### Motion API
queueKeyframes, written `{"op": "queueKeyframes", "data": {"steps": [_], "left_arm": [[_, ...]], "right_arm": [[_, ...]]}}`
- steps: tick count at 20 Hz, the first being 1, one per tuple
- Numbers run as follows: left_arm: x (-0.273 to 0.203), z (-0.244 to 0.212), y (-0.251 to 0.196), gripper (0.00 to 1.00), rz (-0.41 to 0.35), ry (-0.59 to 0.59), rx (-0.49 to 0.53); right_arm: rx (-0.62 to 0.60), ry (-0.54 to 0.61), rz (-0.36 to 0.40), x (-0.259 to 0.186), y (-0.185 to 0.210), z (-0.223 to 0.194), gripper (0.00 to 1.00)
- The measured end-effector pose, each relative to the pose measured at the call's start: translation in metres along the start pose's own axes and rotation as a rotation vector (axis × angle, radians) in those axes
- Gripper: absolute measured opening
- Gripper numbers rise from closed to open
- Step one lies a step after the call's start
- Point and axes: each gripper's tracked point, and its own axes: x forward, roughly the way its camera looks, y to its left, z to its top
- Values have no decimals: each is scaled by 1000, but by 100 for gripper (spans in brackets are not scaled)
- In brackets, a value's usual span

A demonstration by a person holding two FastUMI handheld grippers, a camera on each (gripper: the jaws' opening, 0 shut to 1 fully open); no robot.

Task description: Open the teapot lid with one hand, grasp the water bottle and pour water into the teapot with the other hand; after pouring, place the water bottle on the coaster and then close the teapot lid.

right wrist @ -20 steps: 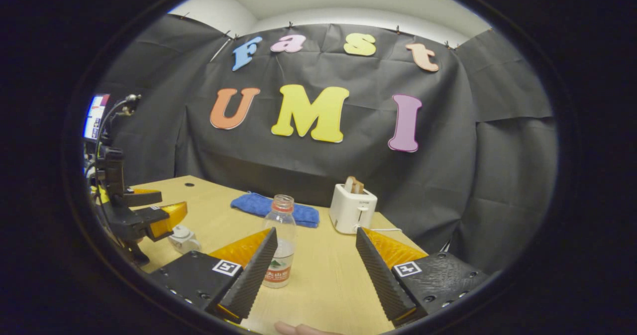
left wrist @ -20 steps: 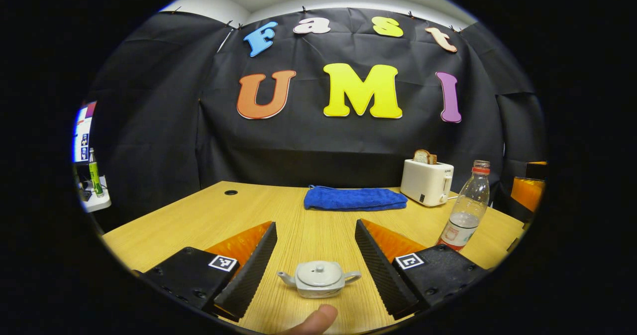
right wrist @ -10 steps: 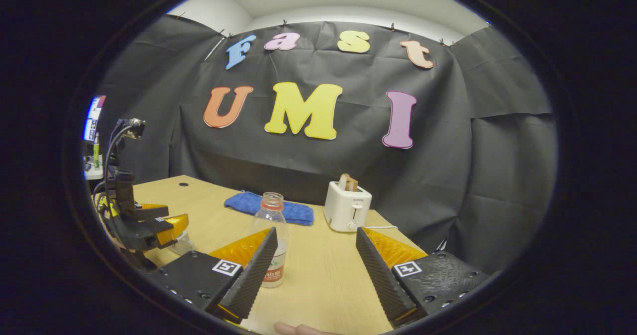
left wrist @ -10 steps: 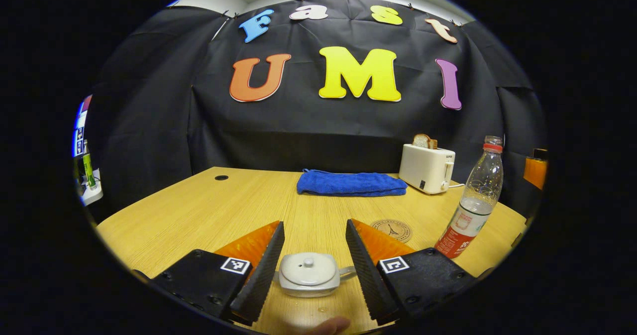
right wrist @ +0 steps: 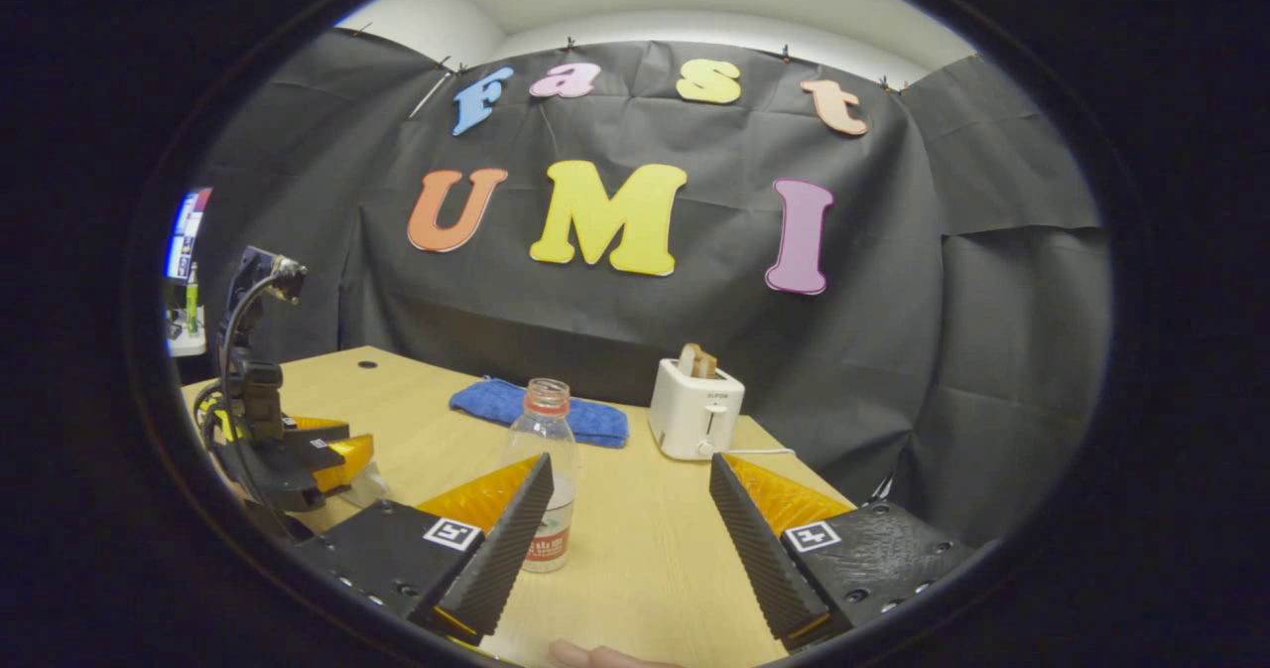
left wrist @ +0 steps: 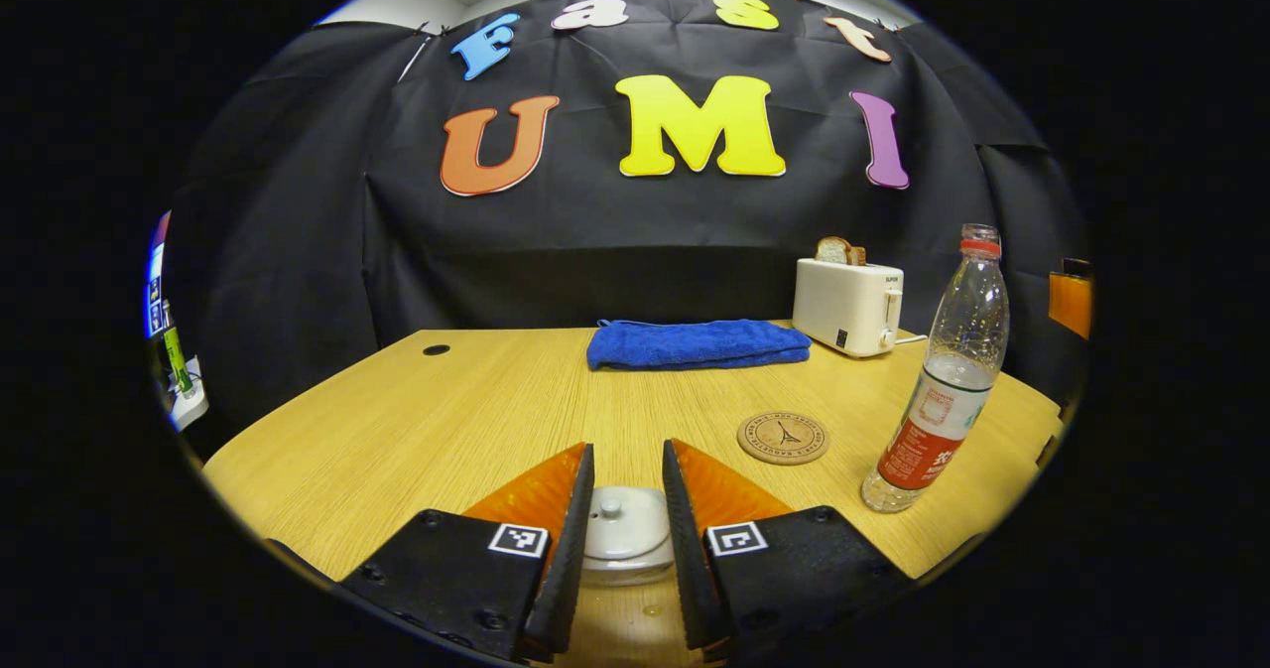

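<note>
The teapot lid [left wrist: 623,524], with its small knob on top, sits on the teapot [left wrist: 625,569] at the bottom centre of the left gripper view, on the wooden table [left wrist: 417,420]. The left gripper [left wrist: 627,539] has its two fingers drawn narrow on either side of the lid; whether both actually press on it I cannot tell. The lid being on fits either end of the job: about to be lifted off, or just set back on. The bottle argues for the former, since the water bottle [left wrist: 941,390] stands upright on bare table at the right of that view, part full and uncapped, just beside the round coaster [left wrist: 783,437] and not on it.

In the right gripper view the right gripper [right wrist: 627,539] holds its fingers wide apart with nothing between them; the bottle stands at lower centre, behind its left finger. Reaching it would call for a shift to the left to bring it between the fingers.

Further back lie a folded blue towel [left wrist: 695,342] and a white toaster [left wrist: 846,306] with bread in it. The bottle's red and white label, the toaster's small mark and the coaster's ring of lettering around a tower drawing are too small to read
</note>
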Motion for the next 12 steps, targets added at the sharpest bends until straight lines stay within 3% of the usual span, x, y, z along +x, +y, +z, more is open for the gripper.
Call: {"op": "queueKeyframes", "data": {"steps": [1, 6, 8, 12], "left_arm": [[2, -3, 2, 36, 6, 8, 2], [0, 0, 9, 21, 27, 0, 2], [1, -1, 9, 10, 25, -2, 1], [-1, 2, 11, 5, 22, 4, 0]], "right_arm": [[-2, 0, 0, 0, 0, 0, 95], [-6, 0, 0, 0, 0, 1, 95], [-9, 1, 6, 1, 1, -1, 95], [-23, 16, 16, 5, 10, -8, 95]]}}
